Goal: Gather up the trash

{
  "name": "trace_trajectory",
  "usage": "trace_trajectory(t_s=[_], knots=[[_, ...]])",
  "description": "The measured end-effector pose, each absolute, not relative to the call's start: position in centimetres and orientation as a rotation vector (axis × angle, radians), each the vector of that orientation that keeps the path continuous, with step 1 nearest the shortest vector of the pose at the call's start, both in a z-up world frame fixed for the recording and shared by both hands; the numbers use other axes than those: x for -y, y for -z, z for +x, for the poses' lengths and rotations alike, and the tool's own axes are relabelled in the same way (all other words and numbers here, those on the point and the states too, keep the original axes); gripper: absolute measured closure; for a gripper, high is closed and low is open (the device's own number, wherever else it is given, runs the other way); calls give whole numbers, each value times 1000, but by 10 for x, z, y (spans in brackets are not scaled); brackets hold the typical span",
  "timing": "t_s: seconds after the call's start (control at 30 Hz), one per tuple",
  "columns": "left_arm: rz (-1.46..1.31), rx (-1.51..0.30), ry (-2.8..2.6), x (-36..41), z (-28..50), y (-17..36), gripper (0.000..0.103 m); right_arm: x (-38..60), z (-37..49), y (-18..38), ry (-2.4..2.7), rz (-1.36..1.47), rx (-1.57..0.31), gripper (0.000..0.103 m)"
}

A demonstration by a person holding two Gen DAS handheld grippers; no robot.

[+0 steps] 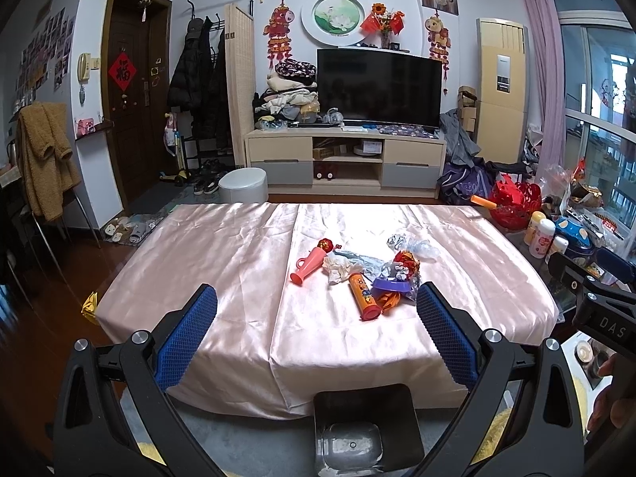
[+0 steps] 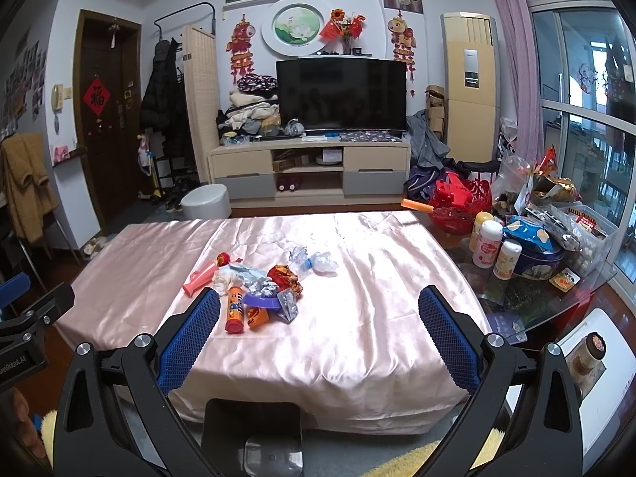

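Observation:
A pile of trash lies on the pink satin cloth [image 1: 222,262] of the table: a pink plastic horn [image 1: 308,264], an orange tube [image 1: 363,296], a purple lid [image 1: 391,287], a red crumpled wrapper [image 1: 406,259], white paper [image 1: 338,268] and clear crumpled plastic [image 1: 417,246]. The right wrist view shows the same horn [image 2: 202,274], tube [image 2: 234,309], lid [image 2: 260,301], wrapper [image 2: 284,276] and plastic [image 2: 318,262]. My left gripper [image 1: 317,310] is open and empty, held before the pile. My right gripper [image 2: 319,310] is open and empty, right of the pile. A black bin [image 1: 367,429] stands below the table's front edge.
A glass side table [image 2: 556,298] at the right holds bottles, a blue tin and snack bags. A red basket [image 2: 457,206] stands behind it. A grey stool [image 1: 242,185] and a TV cabinet [image 1: 346,159] stand beyond the table. A yellow wrapper [image 1: 90,306] lies on the floor at left.

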State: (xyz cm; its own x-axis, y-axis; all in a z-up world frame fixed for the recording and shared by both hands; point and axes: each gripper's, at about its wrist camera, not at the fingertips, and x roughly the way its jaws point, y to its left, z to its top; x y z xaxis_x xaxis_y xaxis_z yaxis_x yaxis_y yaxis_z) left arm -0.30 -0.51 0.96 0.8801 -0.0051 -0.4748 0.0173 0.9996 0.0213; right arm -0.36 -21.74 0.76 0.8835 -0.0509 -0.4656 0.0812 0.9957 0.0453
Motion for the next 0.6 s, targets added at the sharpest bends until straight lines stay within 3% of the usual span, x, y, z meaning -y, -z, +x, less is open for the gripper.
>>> trace_trajectory(t_s=[0.6], knots=[[21,-493,15,3,-4,-9,8,217,-5,-7,69,64,-487,3]])
